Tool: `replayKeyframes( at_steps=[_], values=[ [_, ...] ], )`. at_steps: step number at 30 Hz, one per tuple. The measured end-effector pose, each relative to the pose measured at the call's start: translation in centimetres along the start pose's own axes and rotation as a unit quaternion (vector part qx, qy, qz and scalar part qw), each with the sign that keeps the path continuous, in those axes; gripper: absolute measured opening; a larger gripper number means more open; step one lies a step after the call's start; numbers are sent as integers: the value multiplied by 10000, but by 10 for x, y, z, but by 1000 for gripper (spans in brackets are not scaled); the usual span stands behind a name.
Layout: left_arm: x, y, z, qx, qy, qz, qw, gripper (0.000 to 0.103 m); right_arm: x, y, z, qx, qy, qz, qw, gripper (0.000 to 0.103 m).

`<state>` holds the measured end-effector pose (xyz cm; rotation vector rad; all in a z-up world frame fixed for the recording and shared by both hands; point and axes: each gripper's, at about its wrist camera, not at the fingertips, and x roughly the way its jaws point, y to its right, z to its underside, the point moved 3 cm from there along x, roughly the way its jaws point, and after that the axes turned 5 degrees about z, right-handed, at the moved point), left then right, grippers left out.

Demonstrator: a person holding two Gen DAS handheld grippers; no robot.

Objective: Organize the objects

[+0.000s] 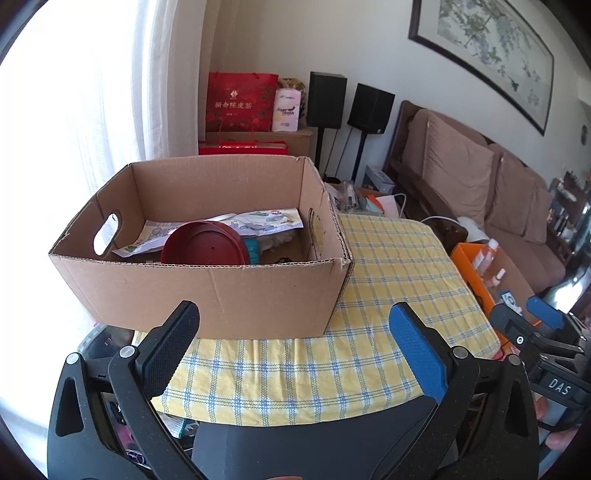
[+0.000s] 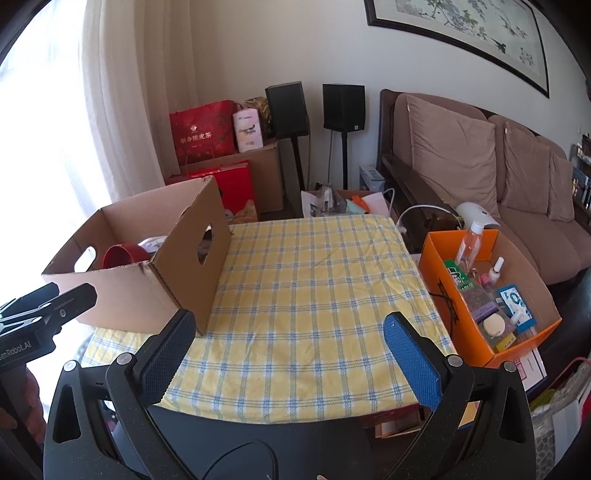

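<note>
Left gripper (image 1: 295, 332) hovering level, jaws spread wide, empty; cardboard box (image 1: 207, 291) sitting directly ahead. Right gripper (image 2: 290, 336) hovering alongside, likewise wide, empty; orange box (image 2: 461, 321) lying ahead-right.

We see a brown sofa (image 2: 480, 166) under a framed painting (image 2: 461, 22), two black speakers (image 2: 343, 107), and bright white curtains (image 2: 110, 92).

The brown cardboard box (image 1: 207, 288) hides most of its contents behind the near wall: the dark red round plastic bowl (image 1: 205, 245) only half shows (the teal thing (image 1: 254, 251) beside it, can't tell). Labels in the orange cardboard box (image 2: 448, 295) are too small to read.
</note>
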<state>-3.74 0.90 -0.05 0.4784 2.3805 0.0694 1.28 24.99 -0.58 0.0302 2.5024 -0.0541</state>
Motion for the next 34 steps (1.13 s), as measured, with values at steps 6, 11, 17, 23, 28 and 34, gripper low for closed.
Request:
replayKeyframes(
  at_steps=[6, 11, 17, 23, 28, 34],
  values=[
    [-1, -4, 0, -37, 26, -10, 10000, 103, -3, -4, 0, -50, 31, -1, 10000, 103],
    [-3, -7, -2, -41, 64, -40, 10000, 103, -3, -5, 0, -43, 37, 2, 10000, 103],
    [-3, -7, -3, -17, 83, -70, 9999, 103, -3, -5, 0, -39, 36, 2, 10000, 103],
    [-3, -6, -2, -22, 65, -87, 9999, 103, -3, -8, 0, -31, 13, -9, 10000, 103],
    [-3, -4, -2, 5, 76, -103, 9999, 103, -3, -8, 0, -22, 16, -9, 10000, 103],
    [-3, -2, -2, 20, 61, -117, 9999, 103, -3, -8, 0, -20, 13, -10, 10000, 103]
  ],
)
